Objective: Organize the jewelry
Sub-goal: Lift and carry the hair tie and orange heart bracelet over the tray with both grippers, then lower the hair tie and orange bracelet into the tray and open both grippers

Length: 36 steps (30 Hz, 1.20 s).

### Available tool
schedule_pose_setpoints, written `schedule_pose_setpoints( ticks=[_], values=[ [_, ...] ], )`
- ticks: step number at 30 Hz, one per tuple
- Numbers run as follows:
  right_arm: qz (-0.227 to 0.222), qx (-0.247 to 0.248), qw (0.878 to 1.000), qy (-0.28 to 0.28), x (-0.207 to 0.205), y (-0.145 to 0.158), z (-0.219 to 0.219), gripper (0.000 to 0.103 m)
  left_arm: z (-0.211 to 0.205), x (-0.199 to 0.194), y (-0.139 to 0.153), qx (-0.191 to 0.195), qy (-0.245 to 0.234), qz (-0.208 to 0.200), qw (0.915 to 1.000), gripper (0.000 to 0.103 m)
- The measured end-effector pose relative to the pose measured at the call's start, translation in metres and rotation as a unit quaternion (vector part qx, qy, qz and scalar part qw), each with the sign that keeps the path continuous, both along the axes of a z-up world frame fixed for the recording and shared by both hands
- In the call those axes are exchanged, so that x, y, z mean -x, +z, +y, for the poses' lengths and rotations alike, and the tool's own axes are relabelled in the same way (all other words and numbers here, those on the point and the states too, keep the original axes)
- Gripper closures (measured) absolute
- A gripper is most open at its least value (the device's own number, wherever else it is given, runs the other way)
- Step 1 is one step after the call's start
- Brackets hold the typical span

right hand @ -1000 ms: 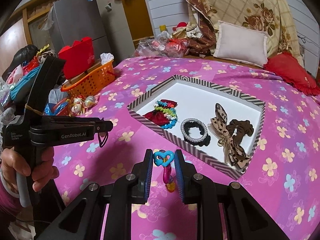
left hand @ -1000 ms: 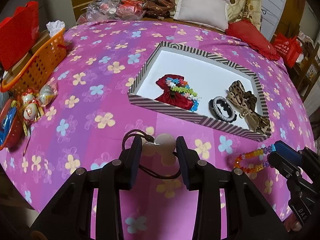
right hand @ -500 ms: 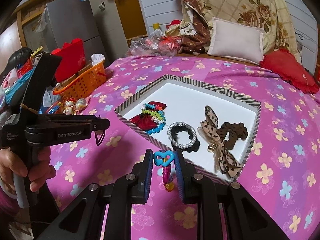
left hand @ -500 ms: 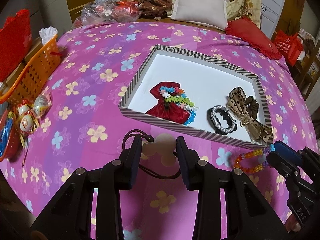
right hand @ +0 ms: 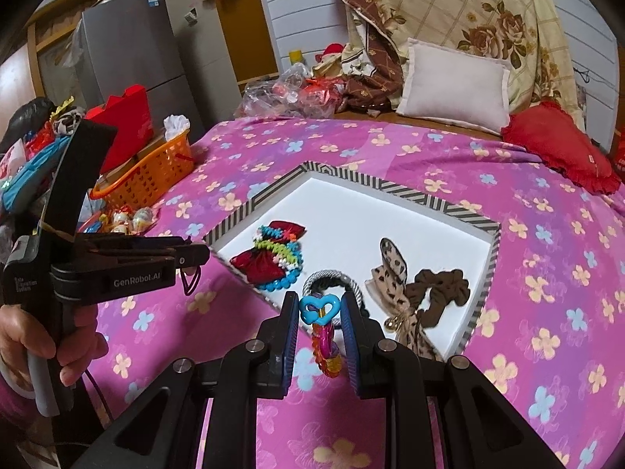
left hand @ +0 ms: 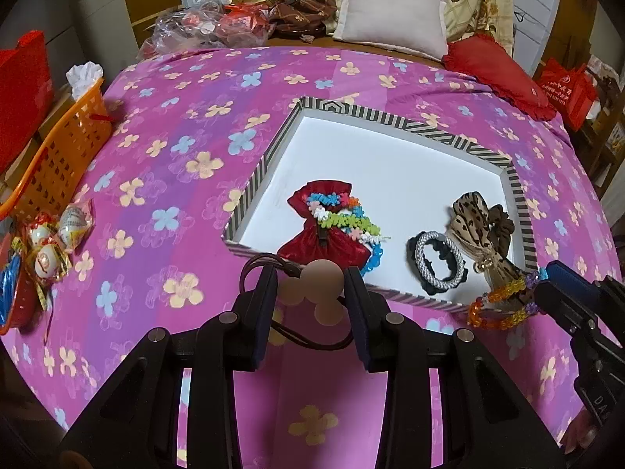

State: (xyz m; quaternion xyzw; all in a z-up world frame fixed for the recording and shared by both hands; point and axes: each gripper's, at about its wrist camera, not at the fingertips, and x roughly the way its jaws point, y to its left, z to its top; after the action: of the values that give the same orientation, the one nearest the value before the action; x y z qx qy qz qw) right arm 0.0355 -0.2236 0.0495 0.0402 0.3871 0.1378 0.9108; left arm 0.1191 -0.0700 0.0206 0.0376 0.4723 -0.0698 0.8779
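Note:
A striped-rim white tray (left hand: 269,156) (right hand: 484,273) lies on the pink flowered bedspread. In it are a red bow (left hand: 320,242) with a coloured bead bracelet (left hand: 343,219), a grey and black hair tie (left hand: 439,264) and a leopard-print scrunchie bow (left hand: 476,219). My left gripper (left hand: 310,285) is shut on a hair tie with beige discs (left hand: 324,273) and a dark cord, just above the tray's near rim. My right gripper (right hand: 318,312) is shut on a bead bracelet with a blue heart (right hand: 318,306), over the tray's near edge. The bracelet also shows in the left wrist view (left hand: 500,301).
An orange basket (left hand: 58,156) and wrapped ornaments (left hand: 50,242) sit at the bed's left edge. A white pillow (left hand: 390,27), a red cushion (left hand: 496,70) and plastic bags (left hand: 203,27) lie at the far side. A grey fridge (right hand: 129,58) stands beyond.
Both grippers have moved forward towards the tray with their items still held. The tray now lies closer under both pairs of fingers.

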Motion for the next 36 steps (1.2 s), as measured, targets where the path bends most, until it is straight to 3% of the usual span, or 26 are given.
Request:
schedule_pose_setpoints(
  ticks=[6, 22, 36],
  values=[
    [0.004, 0.0, 1.0, -0.003, -0.012, -0.003, -0.002, 0.082, -0.006, -0.009, 0.0, -0.005, -0.005, -0.002, 1.0, 0.069],
    [-0.002, -0.011, 1.0, -0.005, -0.061, 0.007, 0.003, 0.082, -0.019, -0.045, -0.001, 0.028, -0.01, 0.003, 0.9996, 0.069],
    [0.042, -0.016, 0.999, -0.006, -0.084, -0.036, 0.007, 0.082, -0.016, -0.066, -0.033, 0.018, 0.007, 0.02, 0.9996, 0.069]
  ],
)
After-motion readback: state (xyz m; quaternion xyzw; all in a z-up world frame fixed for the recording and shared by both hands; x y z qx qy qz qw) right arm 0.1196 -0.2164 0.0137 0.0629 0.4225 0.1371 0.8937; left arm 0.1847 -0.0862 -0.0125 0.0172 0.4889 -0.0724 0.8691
